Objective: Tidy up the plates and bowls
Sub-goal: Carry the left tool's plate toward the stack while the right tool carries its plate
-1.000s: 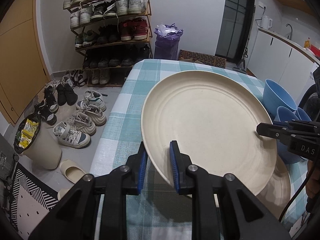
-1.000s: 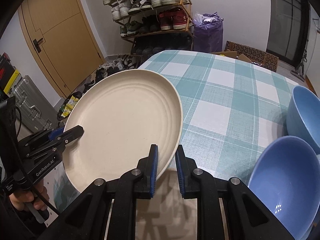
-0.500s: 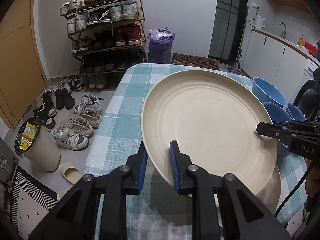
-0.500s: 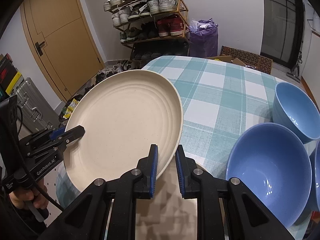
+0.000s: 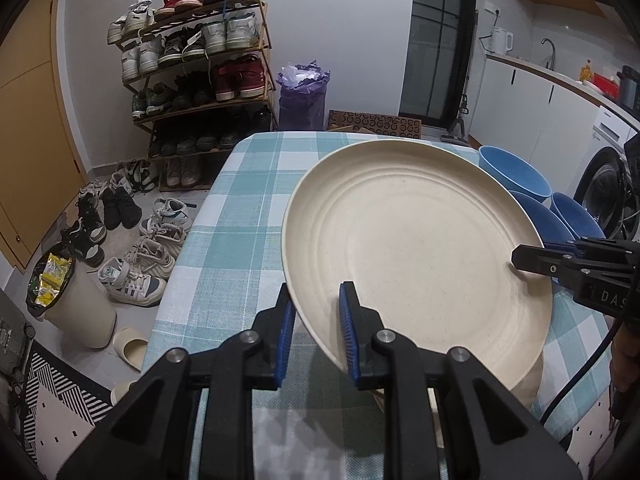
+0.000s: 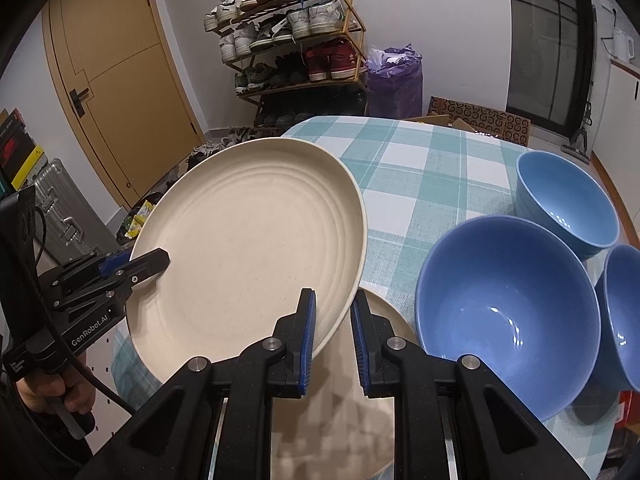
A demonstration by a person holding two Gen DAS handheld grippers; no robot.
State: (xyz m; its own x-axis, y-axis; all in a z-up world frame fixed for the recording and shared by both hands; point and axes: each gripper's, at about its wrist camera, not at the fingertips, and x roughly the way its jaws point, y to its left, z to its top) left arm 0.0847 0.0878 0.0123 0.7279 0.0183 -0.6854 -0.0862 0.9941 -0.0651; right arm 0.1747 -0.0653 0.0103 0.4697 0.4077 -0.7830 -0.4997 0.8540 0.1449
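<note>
While both grippers [image 5: 314, 312] [image 6: 333, 322] clamp its rim, the cream plate [image 5: 416, 256] seemingly tilts face-up.

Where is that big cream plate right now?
The cream plate is held tilted above the checked table, its rim pinched by both grippers, with another plate under it and three blue bowls to its right.
</note>
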